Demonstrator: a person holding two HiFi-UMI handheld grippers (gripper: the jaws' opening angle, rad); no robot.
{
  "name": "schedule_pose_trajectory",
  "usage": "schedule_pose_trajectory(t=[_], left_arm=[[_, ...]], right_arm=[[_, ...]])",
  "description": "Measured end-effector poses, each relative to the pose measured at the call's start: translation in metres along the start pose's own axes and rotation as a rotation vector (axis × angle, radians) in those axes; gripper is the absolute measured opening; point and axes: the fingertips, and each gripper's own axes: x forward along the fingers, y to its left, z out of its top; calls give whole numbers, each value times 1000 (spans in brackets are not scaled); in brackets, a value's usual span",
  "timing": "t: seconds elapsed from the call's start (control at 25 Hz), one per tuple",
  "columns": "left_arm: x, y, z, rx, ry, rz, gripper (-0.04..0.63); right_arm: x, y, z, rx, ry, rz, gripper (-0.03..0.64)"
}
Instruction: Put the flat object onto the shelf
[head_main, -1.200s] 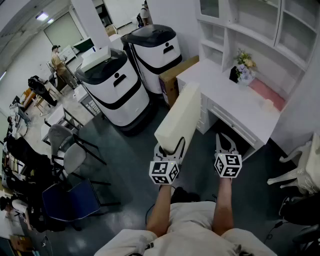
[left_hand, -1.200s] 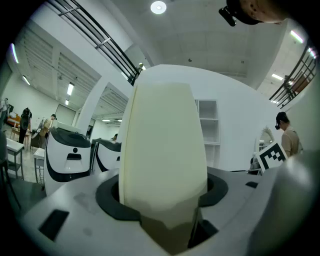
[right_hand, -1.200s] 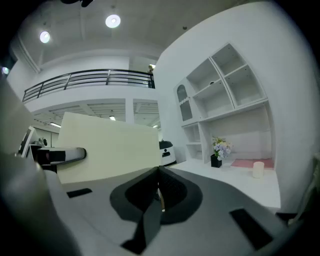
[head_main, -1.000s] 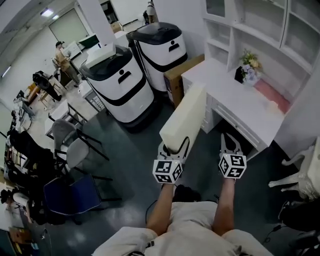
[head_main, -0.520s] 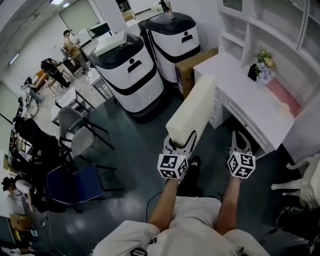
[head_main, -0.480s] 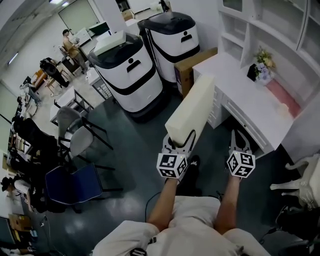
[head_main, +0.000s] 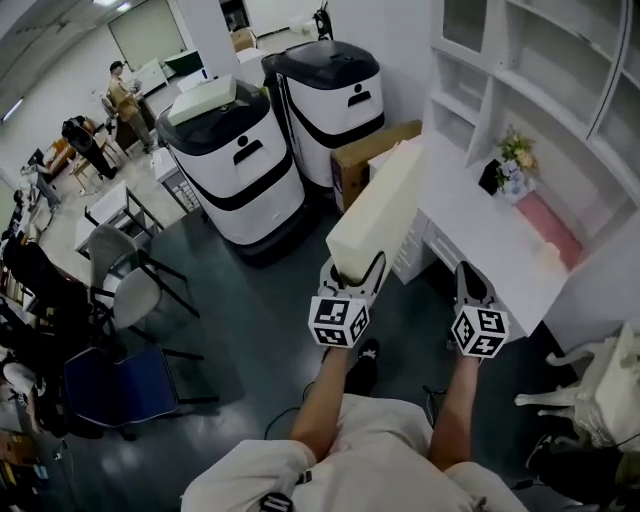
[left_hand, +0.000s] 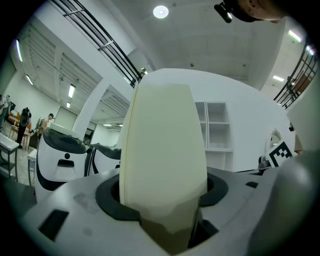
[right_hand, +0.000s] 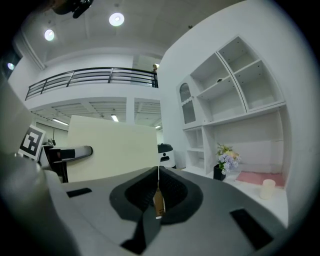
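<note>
Two white-and-black rounded machines (head_main: 232, 160) (head_main: 330, 95) side by side, brown cardboard box (head_main: 365, 160) just beside them, grey chairs (head_main: 128, 300) over left.

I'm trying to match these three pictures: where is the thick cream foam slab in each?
Head view: cream foam slab at centre, rising from the left gripper.
Left gripper view: the slab fills the middle, clamped between the jaws.
Right gripper view: slab left of centre.
Shared landmark: white shelf unit.

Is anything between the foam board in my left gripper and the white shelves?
Nothing visible blocks the way. The foam board is clamped in the left gripper, short of the shelves; a flower pot stands on the desk below.
</note>
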Motion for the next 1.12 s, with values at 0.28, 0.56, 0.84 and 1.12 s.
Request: schedule_pose_trajectory(t=[0.28, 0.56, 0.84, 1.12], left_arm=[[85, 10, 18, -10, -37, -37, 276], [146, 26, 17, -26, -26, -107, 276], [206, 47, 2, -57, -12, -141, 276], [245, 63, -8, -79, 5, -173, 276]], right_arm=[[50, -50, 35, -55, 5, -64, 69], [96, -66, 35, -94, 55, -129, 69], [142, -89, 43, -82, 48, -146, 69], [168, -108, 42, -61, 48, -201, 69]])
